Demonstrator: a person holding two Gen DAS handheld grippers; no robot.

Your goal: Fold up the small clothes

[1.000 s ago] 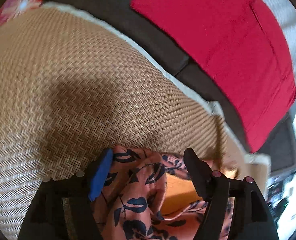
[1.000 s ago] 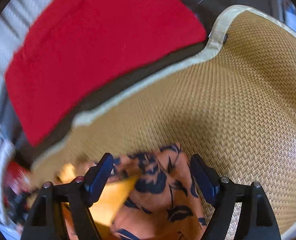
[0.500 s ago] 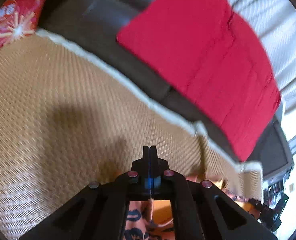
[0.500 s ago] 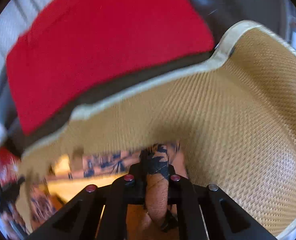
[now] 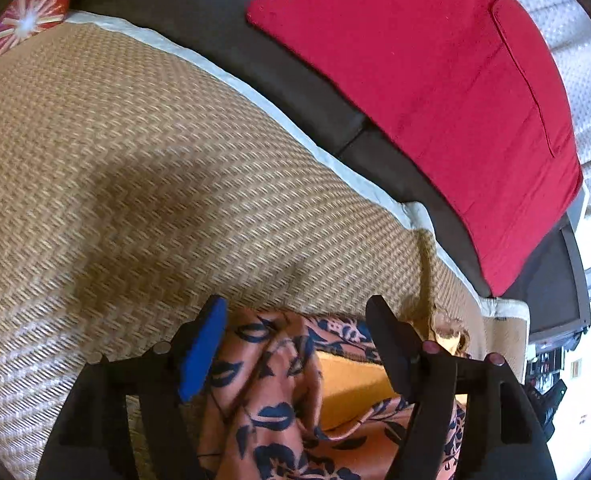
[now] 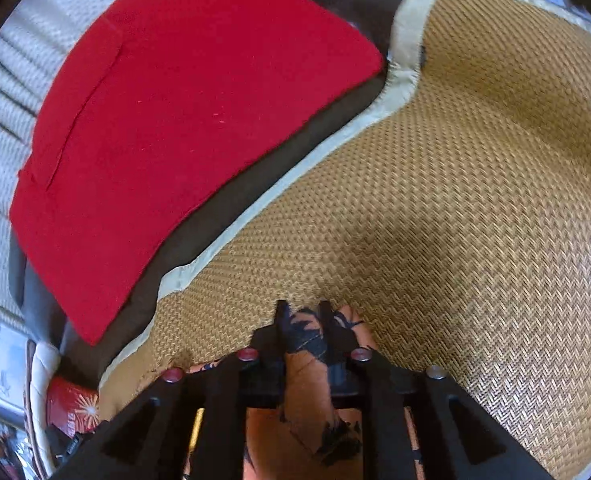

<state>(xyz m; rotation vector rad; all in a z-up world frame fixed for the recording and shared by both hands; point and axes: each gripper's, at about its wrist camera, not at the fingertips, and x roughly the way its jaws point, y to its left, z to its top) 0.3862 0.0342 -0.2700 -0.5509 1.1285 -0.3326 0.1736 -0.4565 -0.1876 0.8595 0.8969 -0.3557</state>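
Observation:
An orange garment with a dark blue leaf print (image 5: 279, 392) lies bunched on a woven tan mat (image 5: 135, 184); part of its plain yellow-orange inside shows. My left gripper (image 5: 295, 320) is open, its fingers on either side of the garment's upper edge, not clamping it. In the right wrist view my right gripper (image 6: 303, 316) is shut on a fold of the same garment (image 6: 311, 376), which is pinched between the fingers just above the mat (image 6: 455, 200).
A red cushion (image 5: 435, 92) lies on the dark sofa seat (image 5: 223, 12) beyond the mat's pale border; it also shows in the right wrist view (image 6: 167, 120). A red patterned pillow (image 5: 27, 20) sits at the far left. Pale ribbed fabric (image 6: 19, 80) lies behind the cushion.
My left gripper, shut half a second ago, has opened around the garment's edge. My right gripper has stayed shut on the garment and moved slightly over the mat.

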